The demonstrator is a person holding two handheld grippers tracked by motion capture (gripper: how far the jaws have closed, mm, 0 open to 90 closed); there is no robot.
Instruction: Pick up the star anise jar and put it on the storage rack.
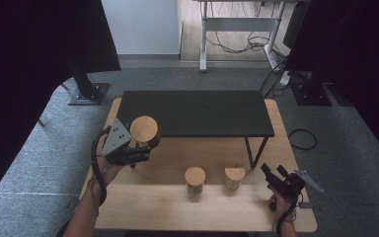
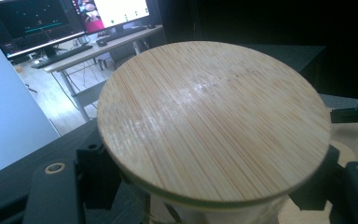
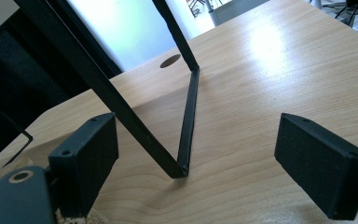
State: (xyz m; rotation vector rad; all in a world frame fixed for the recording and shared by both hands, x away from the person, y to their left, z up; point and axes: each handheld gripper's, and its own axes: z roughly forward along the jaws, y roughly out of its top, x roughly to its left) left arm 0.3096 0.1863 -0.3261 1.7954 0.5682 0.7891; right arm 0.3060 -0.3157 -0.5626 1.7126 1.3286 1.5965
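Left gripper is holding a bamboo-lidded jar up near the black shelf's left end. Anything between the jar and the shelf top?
Nothing visible. The left gripper is shut on the jar, held at the front left corner of the black shelf, whose top is bare. The other two jars stand on the table nearer the person.

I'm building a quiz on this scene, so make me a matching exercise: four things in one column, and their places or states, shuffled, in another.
Things:
1. left gripper
2. right gripper
3. low black rectangular shelf
4. two small round jars with bamboo lids

Places or states:
A. stand side by side on the light wooden table, untouched
B. jaws apart with nothing between them, low over the table's right end
C. stands across the far half of the table on thin black legs
D. closed on a round bamboo-lidded jar, held above the table

Pairs: 1-D, 2-B, 3-C, 4-A
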